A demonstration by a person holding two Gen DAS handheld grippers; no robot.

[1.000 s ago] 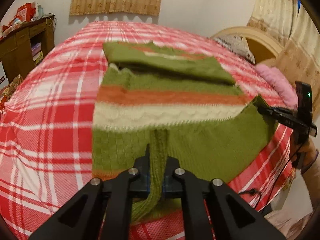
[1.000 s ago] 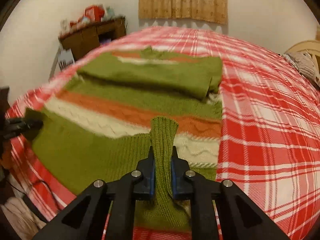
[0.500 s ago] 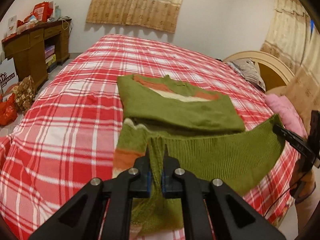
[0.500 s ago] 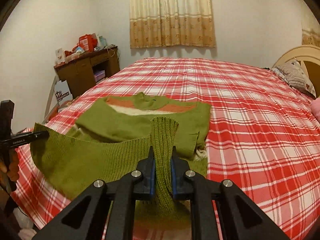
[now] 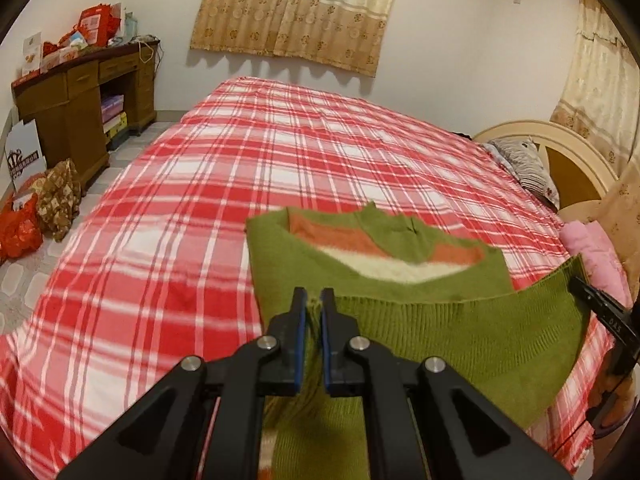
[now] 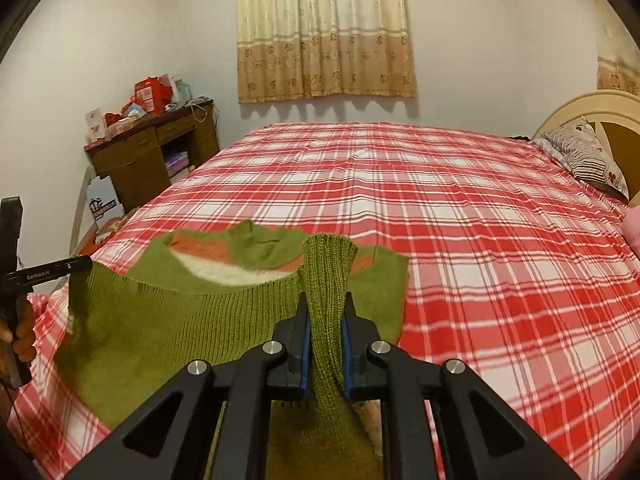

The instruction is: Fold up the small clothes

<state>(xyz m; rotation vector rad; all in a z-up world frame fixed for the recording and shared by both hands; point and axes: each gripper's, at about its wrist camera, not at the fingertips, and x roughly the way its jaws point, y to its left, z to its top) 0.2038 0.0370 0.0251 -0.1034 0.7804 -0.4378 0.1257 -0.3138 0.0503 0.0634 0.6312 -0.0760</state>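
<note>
A green knit sweater [image 5: 460, 336] with orange and cream stripes lies on the red plaid bed [image 5: 240, 168]. Its ribbed hem is lifted off the bed and stretched between both grippers, over the folded sleeves and the collar [image 5: 384, 232]. My left gripper [image 5: 314, 300] is shut on one hem corner, with only a thin edge of knit showing between the pads. My right gripper [image 6: 325, 300] is shut on the other corner [image 6: 326, 268], a thick ribbed fold standing up between its fingers. The right gripper's tip [image 5: 600, 312] shows at the right edge of the left wrist view. The left gripper [image 6: 52, 270] shows at the left edge of the right wrist view, with the hand holding it.
A wooden desk [image 5: 80, 92] piled with red boxes stands at the far left wall, with bags [image 5: 36, 208] on the floor beside it. Pillows [image 5: 524, 164] and a pink cloth [image 5: 596, 256] lie by the rounded headboard [image 6: 600, 120] on the right. Curtains [image 6: 324, 32] hang behind the bed.
Both grippers have risen and carried the hem forward over the sweater. The striped body that showed before is now covered by the lifted green lower part; only the collar end shows.
</note>
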